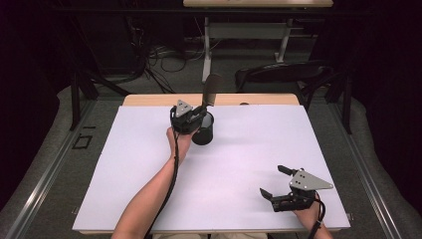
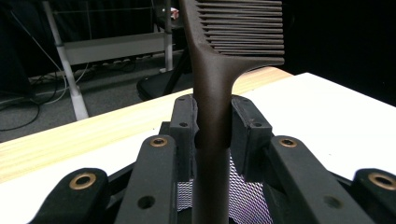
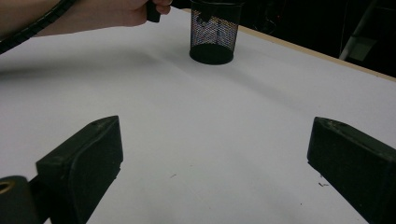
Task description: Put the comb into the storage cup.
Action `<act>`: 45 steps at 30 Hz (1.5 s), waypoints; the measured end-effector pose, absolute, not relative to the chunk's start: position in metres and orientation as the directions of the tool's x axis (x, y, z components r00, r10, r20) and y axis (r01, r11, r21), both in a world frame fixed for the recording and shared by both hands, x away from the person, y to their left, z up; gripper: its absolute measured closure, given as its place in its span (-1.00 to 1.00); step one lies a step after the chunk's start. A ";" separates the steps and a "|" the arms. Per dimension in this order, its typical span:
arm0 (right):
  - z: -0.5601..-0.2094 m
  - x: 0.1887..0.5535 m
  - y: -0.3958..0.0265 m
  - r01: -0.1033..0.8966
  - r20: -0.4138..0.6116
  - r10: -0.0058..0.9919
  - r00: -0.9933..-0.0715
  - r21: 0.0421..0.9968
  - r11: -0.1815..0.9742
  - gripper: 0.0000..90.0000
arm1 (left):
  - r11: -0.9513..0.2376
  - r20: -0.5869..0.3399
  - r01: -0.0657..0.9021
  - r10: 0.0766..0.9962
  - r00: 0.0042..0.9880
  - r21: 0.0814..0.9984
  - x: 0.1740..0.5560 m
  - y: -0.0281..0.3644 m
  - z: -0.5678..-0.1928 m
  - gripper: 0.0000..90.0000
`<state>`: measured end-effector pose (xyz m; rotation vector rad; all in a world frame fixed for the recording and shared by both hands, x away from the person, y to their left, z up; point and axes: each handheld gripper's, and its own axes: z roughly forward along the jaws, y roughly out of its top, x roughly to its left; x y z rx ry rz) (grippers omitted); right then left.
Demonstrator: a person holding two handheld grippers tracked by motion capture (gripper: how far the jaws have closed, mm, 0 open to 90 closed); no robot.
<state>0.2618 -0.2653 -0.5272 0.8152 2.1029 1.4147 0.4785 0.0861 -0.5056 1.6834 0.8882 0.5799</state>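
- Right claw (image 1: 275,185): nearest the camera, low over the near right part of the white desk (image 1: 249,164), jaws spread wide with nothing between them. Well apart from the other items.
- Left claw (image 2: 212,133): closed on the handle of a dark comb (image 2: 212,93), pads pressing it from both sides just below where the toothed section begins.
- Comb position: held upright, teeth uppermost, the lower handle running down into a black mesh pen cup (image 1: 203,130) that stands toward the far middle of the desk. Whether the handle tip touches the cup floor cannot be determined.
- Handling judgement, comb: probably light, rigid plastic with a matte surface; the narrow handle may pivot if gripped loosely. The teeth appear thin and best avoided; the handle is the sound place to hold.
- Handling judgement, cup: likely light and easily tipped if the comb drags against its rim.
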 end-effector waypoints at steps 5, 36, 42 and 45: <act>-0.527 0.262 -0.265 0.211 -0.058 0.701 -0.710 0.933 0.291 -0.93 | -0.130 -0.058 0.265 0.798 0.600 0.956 0.477 0.088 -0.507 0.61; -0.528 0.262 -0.265 0.213 -0.054 0.700 -0.712 0.933 0.289 -0.93 | -0.144 -0.050 0.274 0.800 0.597 0.951 0.477 0.085 -0.513 0.60; -0.528 0.262 -0.265 0.212 -0.054 0.701 -0.711 0.934 0.288 -0.93 | -0.149 -0.049 0.279 0.802 0.595 0.948 0.476 0.086 -0.516 0.60; -0.527 0.262 -0.265 0.212 -0.056 0.700 -0.712 0.933 0.290 -0.93 | -0.152 -0.048 0.282 0.803 0.594 0.947 0.475 0.086 -0.517 0.60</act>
